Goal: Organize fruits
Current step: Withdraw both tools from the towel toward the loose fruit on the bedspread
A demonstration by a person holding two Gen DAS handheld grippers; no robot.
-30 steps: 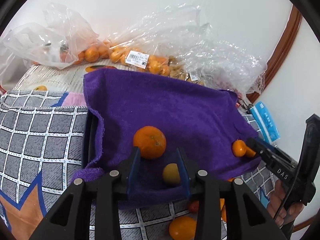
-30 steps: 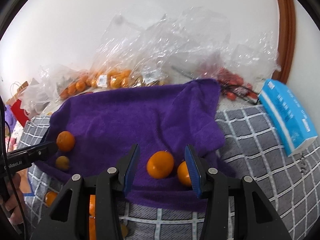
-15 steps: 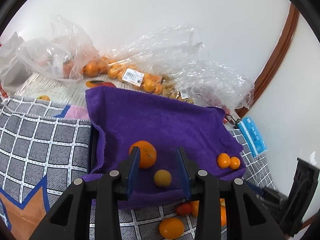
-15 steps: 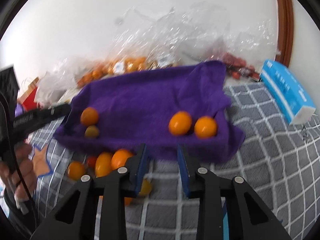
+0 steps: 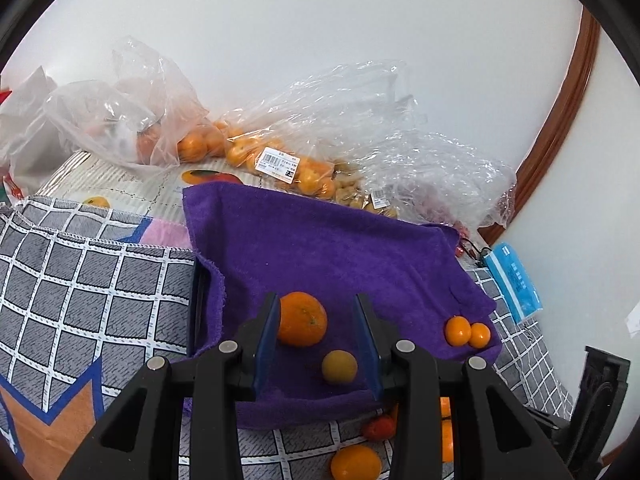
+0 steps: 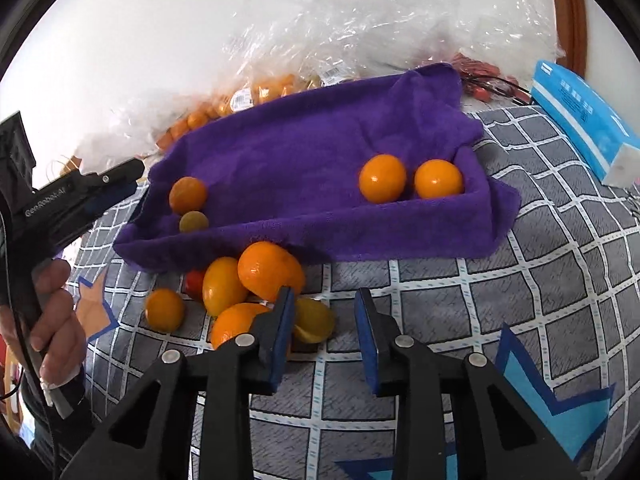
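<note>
A hand (image 6: pixel 52 312) grips the handle of the left gripper (image 5: pixel 316 320), which hangs at the left end of the purple towel (image 6: pixel 300 148). Its jaws stand a little apart and clamp nothing. Seen along its fingers, a large orange (image 5: pixel 301 324) and a small yellow-green fruit (image 5: pixel 339 367) lie on the towel's left part, near each other. Whether they touch cannot be told.

The towel sags into a shallow trough on the grey checked cloth (image 6: pixel 480 300). Behind its far edge lie clear plastic bags (image 5: pixel 280 152) with more small oranges inside.

Just in front of the towel's near edge, towards its left half, sits a heap of loose fruit (image 6: pixel 256 276): several oranges, a yellow one and a small red one, pressed together on the checked cloth.

The right gripper (image 6: pixel 325 300) points down at the cloth in front of the towel's near edge, at the right side of that heap. Its jaws have just been closing and now stand with a narrow gap, nothing between them. The left finger (image 6: pixel 280 320) partly covers a yellow fruit (image 6: pixel 314 320); contact cannot be told.

At the towel's right end two oranges (image 6: pixel 382 178) lie side by side, touching. Beyond the towel's right edge a blue box (image 6: pixel 580 128) rests on the cloth.
</note>
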